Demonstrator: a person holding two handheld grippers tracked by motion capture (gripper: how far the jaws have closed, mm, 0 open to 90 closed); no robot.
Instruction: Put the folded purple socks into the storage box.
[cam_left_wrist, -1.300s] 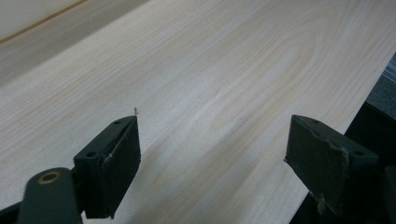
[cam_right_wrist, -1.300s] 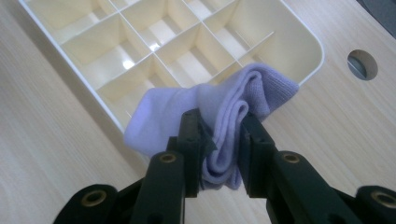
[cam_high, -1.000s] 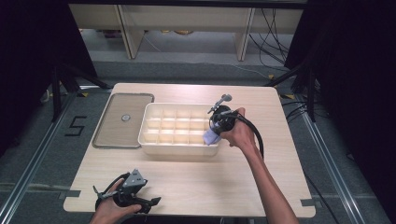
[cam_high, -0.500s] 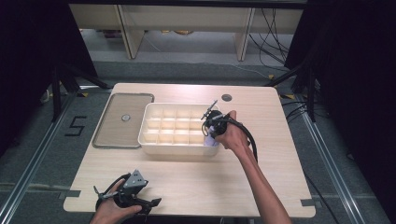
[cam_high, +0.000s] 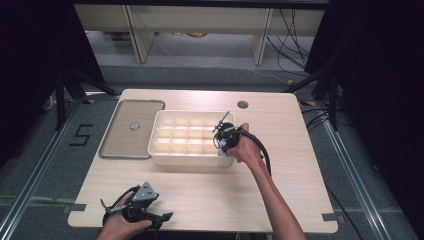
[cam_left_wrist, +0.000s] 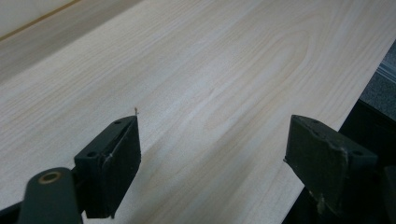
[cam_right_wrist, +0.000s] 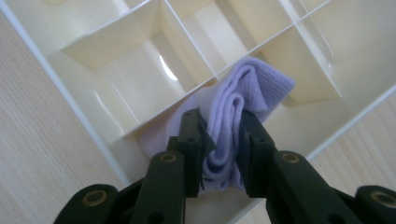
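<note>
The table (cam_high: 210, 200) is pale wood, with the person's forearms coming in from the near edge. On its far half sits a cream tray (cam_high: 165, 159) divided into a grid of compartments, and just to the tray's left lies a flat brown lid (cam_high: 120, 142) with a small knob in the middle.

The right gripper (cam_high: 223, 145) is over the tray's near right corner. In the right gripper view its jaws are pinched narrow on a folded lilac cloth (cam_right_wrist: 233, 126) (a sock, by the ribbed knit, though that is a guess), which bulges out above the pads and drapes across a divider (cam_right_wrist: 205, 81) at the corner cell. So the cloth is at the tray's near right corner, partly down in a compartment and partly riding on the wall between cells.

The left gripper (cam_high: 140, 210) rests at the table's near left edge, well apart from the tray; its own view (cam_left_wrist: 212, 154) shows the jaws spread wide over bare wood, holding nothing.

The step in hand looks like stowing the cloth in the corner cell. The next move, as I judge it, calls for pushing the bundle down clear of the divider, so it sits inside one cell, before the jaws let go; released now, it could spring up over the wall.
</note>
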